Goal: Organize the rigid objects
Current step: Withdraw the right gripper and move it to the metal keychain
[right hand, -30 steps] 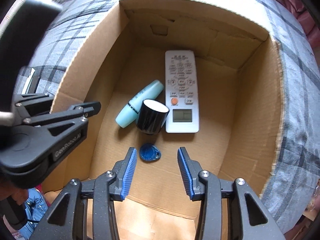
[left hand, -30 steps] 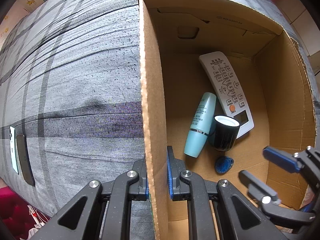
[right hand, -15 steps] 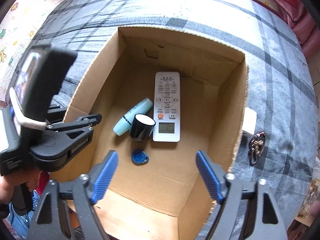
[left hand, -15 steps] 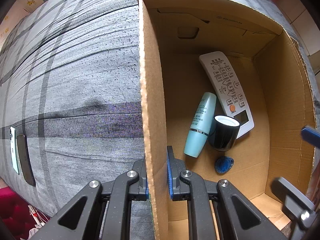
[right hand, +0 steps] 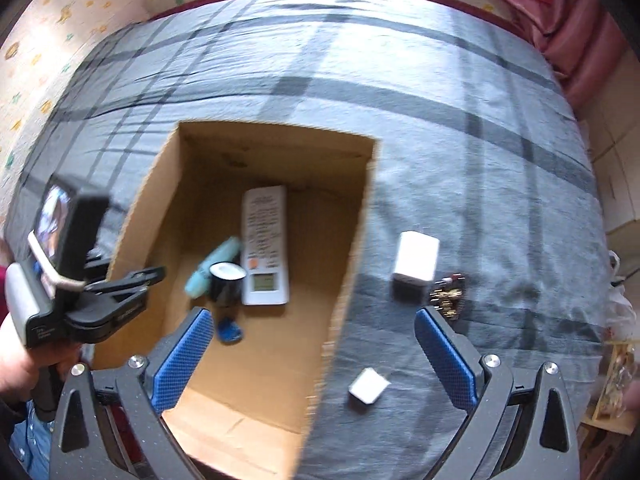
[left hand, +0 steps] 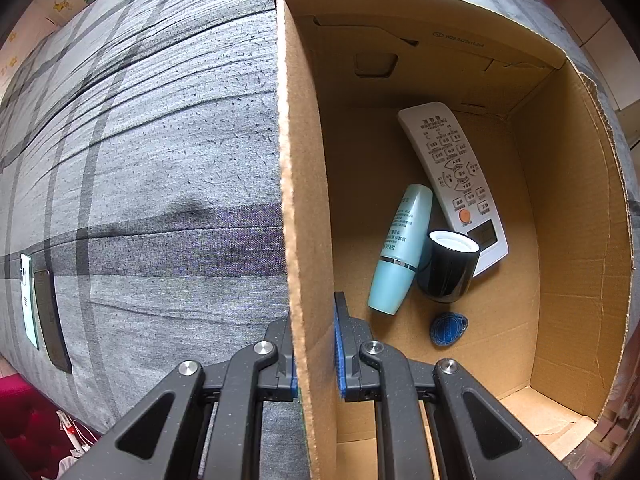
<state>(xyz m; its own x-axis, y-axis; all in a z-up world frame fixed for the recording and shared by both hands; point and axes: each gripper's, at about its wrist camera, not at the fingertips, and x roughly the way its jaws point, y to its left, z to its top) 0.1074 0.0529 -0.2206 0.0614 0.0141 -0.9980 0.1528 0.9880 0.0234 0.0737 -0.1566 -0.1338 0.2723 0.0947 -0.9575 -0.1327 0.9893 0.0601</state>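
Grey plaid bedspread (right hand: 460, 128) under cardboard box (right hand: 256, 368)

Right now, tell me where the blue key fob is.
The fob lies on the box floor, near end, just in front of the black cap and apart from it; the right wrist view shows it beside the right gripper's left finger.

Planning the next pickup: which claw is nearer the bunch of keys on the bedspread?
Right. The right claw hangs open with its outer finger just short of the bunch of keys; the left claw is clamped on the cardboard box wall, far side.
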